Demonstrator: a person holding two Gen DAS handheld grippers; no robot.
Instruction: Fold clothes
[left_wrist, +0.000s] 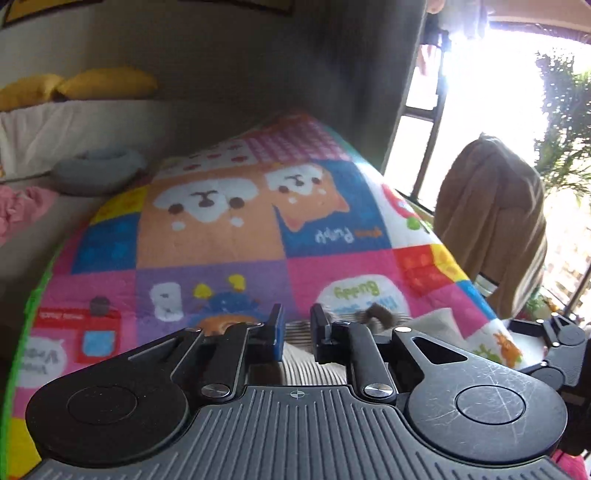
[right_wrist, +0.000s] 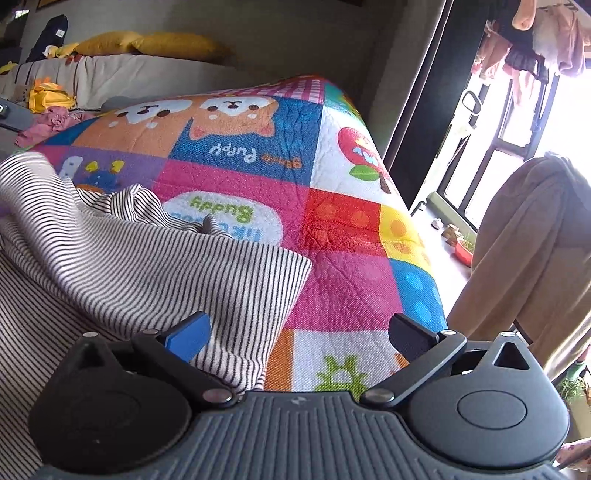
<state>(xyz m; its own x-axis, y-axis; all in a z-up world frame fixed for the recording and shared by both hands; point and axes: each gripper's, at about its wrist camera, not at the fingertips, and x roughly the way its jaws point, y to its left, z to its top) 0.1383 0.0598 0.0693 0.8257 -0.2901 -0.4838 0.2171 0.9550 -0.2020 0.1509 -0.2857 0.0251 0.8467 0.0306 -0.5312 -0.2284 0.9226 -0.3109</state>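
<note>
A black-and-white striped garment (right_wrist: 122, 266) lies rumpled on a colourful cartoon quilt (right_wrist: 332, 229), at the left and near side of the right wrist view. My right gripper (right_wrist: 301, 332) is open, its blue-padded left finger (right_wrist: 188, 334) resting over the garment's near corner, its right finger over the quilt. In the left wrist view, my left gripper (left_wrist: 297, 332) has its jaws narrowed with a small gap, and striped cloth (left_wrist: 295, 365) shows between and below them; whether it is pinched is unclear. The right gripper's body (left_wrist: 546, 339) shows at the right edge.
A brown garment (left_wrist: 491, 225) hangs over a chair to the right of the quilt (left_wrist: 221, 229). A grey cushion (left_wrist: 98, 170) and pink clothes (left_wrist: 18, 210) lie to the left. Yellow pillows (right_wrist: 147, 42) rest on a sofa behind. Bright windows (right_wrist: 509, 122) stand at right.
</note>
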